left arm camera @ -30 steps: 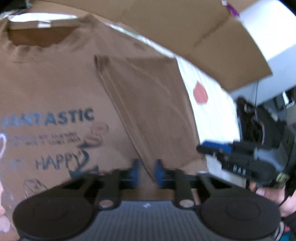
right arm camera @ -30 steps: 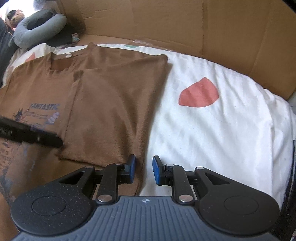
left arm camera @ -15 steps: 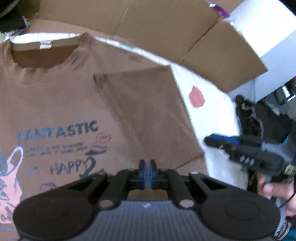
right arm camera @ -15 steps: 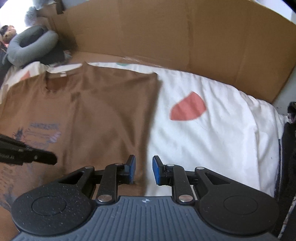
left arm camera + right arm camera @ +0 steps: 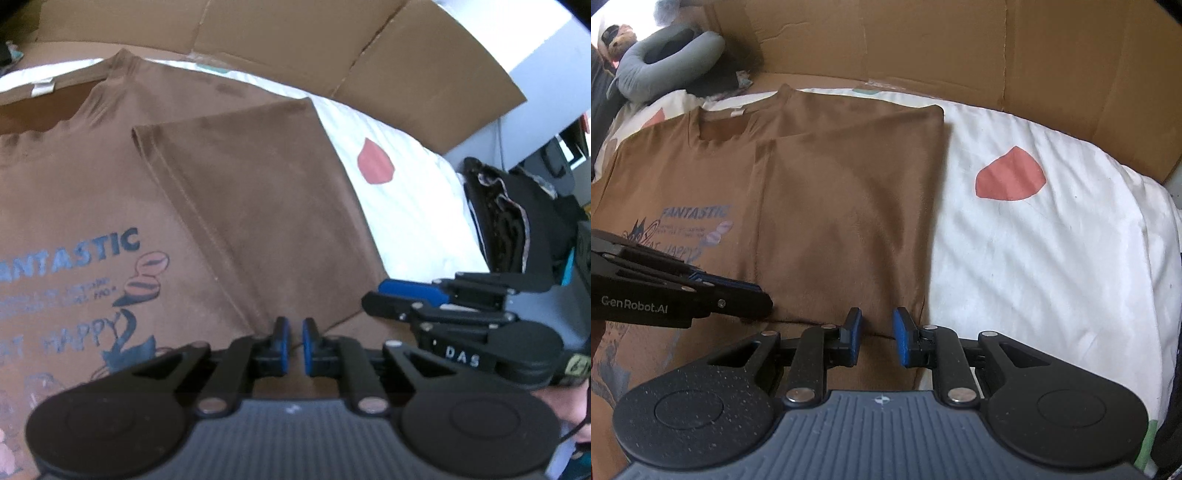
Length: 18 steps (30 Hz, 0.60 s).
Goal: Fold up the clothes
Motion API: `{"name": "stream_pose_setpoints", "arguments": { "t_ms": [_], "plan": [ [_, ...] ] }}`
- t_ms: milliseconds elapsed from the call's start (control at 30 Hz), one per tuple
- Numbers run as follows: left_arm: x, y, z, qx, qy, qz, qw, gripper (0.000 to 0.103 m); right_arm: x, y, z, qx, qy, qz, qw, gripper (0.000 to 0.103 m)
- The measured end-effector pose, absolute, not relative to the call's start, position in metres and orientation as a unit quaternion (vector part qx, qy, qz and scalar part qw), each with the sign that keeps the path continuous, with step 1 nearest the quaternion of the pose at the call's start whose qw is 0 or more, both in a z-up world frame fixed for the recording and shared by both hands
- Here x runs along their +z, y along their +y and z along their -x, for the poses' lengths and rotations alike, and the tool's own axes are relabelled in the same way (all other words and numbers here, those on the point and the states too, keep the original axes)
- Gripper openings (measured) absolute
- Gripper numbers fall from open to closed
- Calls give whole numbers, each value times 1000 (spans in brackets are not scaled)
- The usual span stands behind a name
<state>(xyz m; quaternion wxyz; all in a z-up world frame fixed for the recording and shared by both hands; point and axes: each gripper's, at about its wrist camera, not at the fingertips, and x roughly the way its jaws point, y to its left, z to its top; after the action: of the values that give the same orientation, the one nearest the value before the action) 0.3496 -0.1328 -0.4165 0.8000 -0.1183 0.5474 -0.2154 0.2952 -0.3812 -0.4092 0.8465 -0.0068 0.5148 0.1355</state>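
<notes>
White bedding with a red patch covers the bed, and big cardboard sheets stand behind it like a wall.

Near the lower edge of the shirt, the left gripper has its 2 blue pads a little apart; the jaws have just been opening, and no cloth is between them. I think it is letting go of the flap. The right gripper has its 2 pads more apart, and also nothing is clamped between them. It hangs over the lower corner of the folded flap, close to where the shirt meets the bedding. In the left wrist view, the right gripper sits just beside the left one, both near the same hem.

Outward from the tools lies the brown T-shirt, flat on the bed with the collar toward the cardboard. Its print shows the word FANTASTIC. 1 side panel is folded inward over the front, with its long edge running straight down the shirt. This seems to be the 1st lengthwise fold, placed so the shirt becomes narrower. The other side looks not yet folded.

I count 1 shirt, 2 grippers, 1 folded panel. A grey neck pillow rests far in the corner, well apart.
</notes>
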Motion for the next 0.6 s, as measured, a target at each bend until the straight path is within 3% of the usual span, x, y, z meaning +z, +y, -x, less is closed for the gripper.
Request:
{"name": "stream_pose_setpoints", "arguments": {
  "t_ms": [67,167,267,367,500,567,600],
  "plan": [
    [-407,-133,-348,-218,546,109,801,34,-405,-386,-294,129,519,-11,845,25],
    [-389,-134,-344,-226,541,84,806,54,-392,-392,-291,126,512,-21,849,29],
    [-372,-130,-341,-231,541,68,806,64,-377,-396,-291,119,511,-22,851,32],
    [-354,-116,-335,-208,540,75,812,70,-361,-403,-289,112,516,-35,848,43],
    [-323,-102,-330,-187,538,63,820,74,-331,-405,-283,109,522,-54,844,48],
    [-301,-93,-329,-181,538,54,821,76,-313,-403,-281,104,520,-39,847,64],
    [-290,-88,-328,-177,537,53,823,77,-302,-404,-280,103,519,-39,848,65]
  ]
}}
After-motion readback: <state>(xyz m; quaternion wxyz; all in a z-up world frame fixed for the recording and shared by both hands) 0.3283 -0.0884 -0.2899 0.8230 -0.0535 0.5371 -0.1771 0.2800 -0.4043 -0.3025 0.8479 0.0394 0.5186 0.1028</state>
